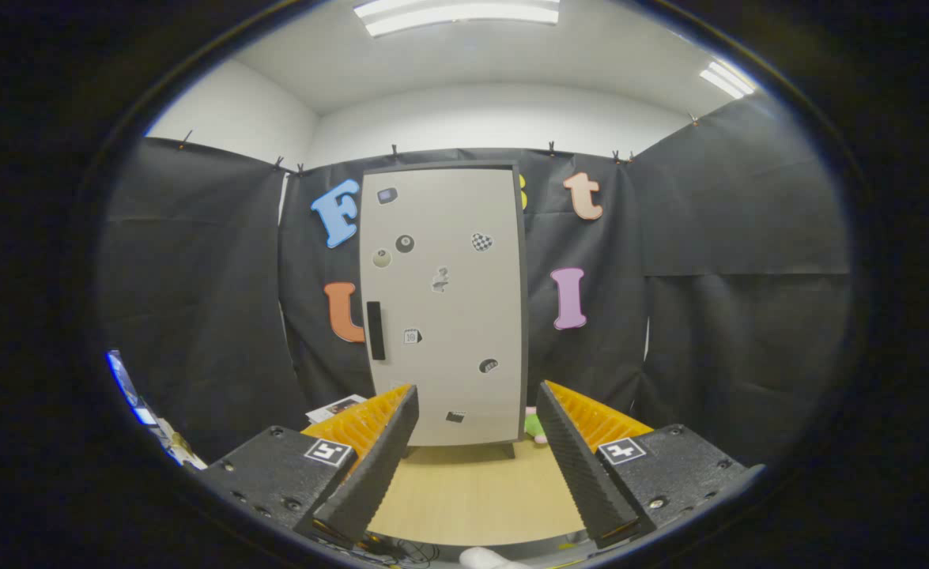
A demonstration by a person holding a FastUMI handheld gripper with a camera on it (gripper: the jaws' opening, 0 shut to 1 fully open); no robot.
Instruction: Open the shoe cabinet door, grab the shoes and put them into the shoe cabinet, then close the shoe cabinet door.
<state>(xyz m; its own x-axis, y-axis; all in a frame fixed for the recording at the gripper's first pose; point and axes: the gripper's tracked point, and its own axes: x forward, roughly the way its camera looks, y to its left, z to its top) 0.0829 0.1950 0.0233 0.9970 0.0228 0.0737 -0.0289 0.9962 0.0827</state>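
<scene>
Gripper [476, 442] held level, fingers [373, 462] spread wide apart, nothing between them. They point straight at the shoe cabinet [444, 304], which stands well beyond the tips at the far edge of the wooden bench [476, 494].

Cabinet: tall, upright, pale front with dark frame. Door [456, 316] closed, flush with the frame. Dark vertical handle [375, 330] sits on the door's left edge, about mid-height. Several small stickers [405, 243] scattered over the door face, too small to make out in detail. Cabinet rests on short dark feet at the back of the bench, against the black cloth wall [195, 300].

Shoes: a bit of green and pink [536, 424] peeks out just right of the cabinet's lower right corner, on the bench, partly hidden by the right finger; could be the shoe, cannot tell for sure.

Bench surface between the fingers and the cabinet is bare light wood. A flat printed sheet [337, 407] lies near the far left part of the bench, left of the cabinet base, behind the left finger. Something white [492, 558] shows at the near edge of the bench, below the fingers; unclear what. Dark cables [393, 547] trail at the near edge beside it.

Ceiling light panels [456, 13] overhead, white wall above the cloth.
</scene>
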